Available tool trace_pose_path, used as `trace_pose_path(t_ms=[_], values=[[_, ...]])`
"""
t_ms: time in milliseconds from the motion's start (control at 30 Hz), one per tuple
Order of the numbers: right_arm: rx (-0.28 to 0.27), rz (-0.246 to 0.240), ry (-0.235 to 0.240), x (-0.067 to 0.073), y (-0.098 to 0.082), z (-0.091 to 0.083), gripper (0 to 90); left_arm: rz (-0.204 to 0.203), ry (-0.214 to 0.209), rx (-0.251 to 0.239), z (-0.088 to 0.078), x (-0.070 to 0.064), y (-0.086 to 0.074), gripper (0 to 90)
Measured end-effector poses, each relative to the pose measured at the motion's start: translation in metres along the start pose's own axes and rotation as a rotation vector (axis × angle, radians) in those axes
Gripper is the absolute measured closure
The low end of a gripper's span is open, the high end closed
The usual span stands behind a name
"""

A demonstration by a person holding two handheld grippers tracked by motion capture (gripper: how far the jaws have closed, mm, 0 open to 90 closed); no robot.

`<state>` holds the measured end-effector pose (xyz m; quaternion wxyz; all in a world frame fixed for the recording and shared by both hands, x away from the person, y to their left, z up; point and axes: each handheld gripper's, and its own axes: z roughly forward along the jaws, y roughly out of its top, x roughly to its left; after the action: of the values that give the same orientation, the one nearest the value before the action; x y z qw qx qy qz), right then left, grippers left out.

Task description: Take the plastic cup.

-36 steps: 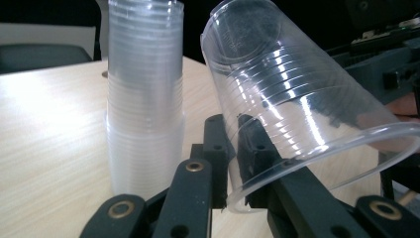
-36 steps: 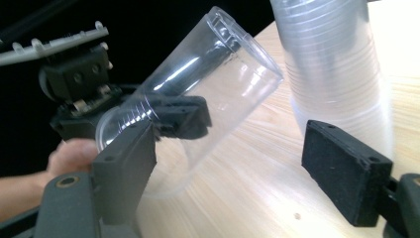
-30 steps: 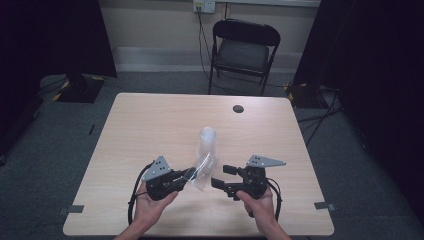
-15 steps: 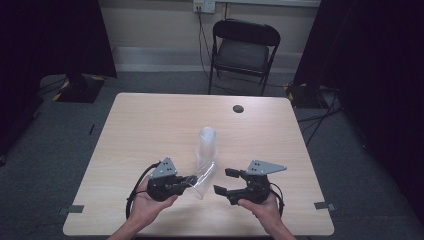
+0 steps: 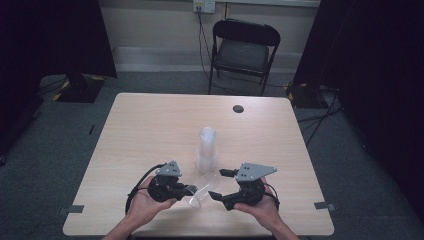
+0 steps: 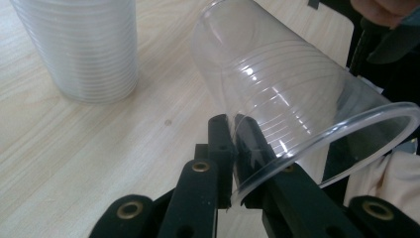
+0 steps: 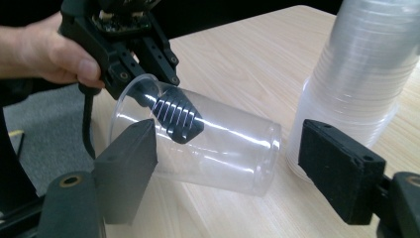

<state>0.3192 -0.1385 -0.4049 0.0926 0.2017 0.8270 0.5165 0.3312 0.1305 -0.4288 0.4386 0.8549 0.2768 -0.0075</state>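
Pale woodgrain table [image 5: 150, 130], ribbed clear plastic cup [image 6: 292, 99] pinched at rim by left gripper [image 6: 233, 144], right gripper [image 7: 228, 158] spread

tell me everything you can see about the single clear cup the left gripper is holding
The clear plastic cup is see-through with fine ridges around its wall and a rolled rim. It lies tipped on its side, apart from the stack of cups. The left gripper is shut on its wall at the rim, one finger inside, one outside. The right gripper stands open around it, pads not pressing. It looks empty; whether its base touches the table is unclear.
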Motion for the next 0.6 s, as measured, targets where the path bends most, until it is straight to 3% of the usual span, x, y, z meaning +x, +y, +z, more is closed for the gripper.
trace_pose_path(t_ms=[133,333,367,400,500,533,567,600], values=[[0.032,-0.037,-0.009,0.001,0.001,0.003,22.3,-0.016,0.014,0.029,0.001,0.005,0.0,86.7],[0.092,-0.114,-0.025,0.004,0.003,0.01,21.9,-0.051,-0.017,0.059,0.0,0.01,0.003,86.9],[0.114,-0.152,-0.029,0.007,0.003,0.013,21.6,-0.048,-0.02,0.063,0.0,0.01,0.004,87.2],[0.114,-0.152,-0.029,0.007,0.003,0.013,21.6,-0.049,-0.029,0.064,-0.001,0.01,0.005,87.2],[0.149,-0.255,-0.035,0.016,0.002,0.019,22.2,-0.057,-0.051,0.086,-0.002,0.011,0.011,88.0],[0.149,-0.255,-0.035,0.016,0.002,0.019,22.2,-0.057,-0.051,0.086,-0.002,0.011,0.011,88.1],[0.149,-0.315,-0.056,0.022,0.002,0.02,22.4,-0.074,-0.075,0.086,-0.002,0.013,0.012,88.0],[0.149,-0.315,-0.056,0.022,0.002,0.02,22.4,-0.074,-0.075,0.086,-0.002,0.013,0.012,88.1]])
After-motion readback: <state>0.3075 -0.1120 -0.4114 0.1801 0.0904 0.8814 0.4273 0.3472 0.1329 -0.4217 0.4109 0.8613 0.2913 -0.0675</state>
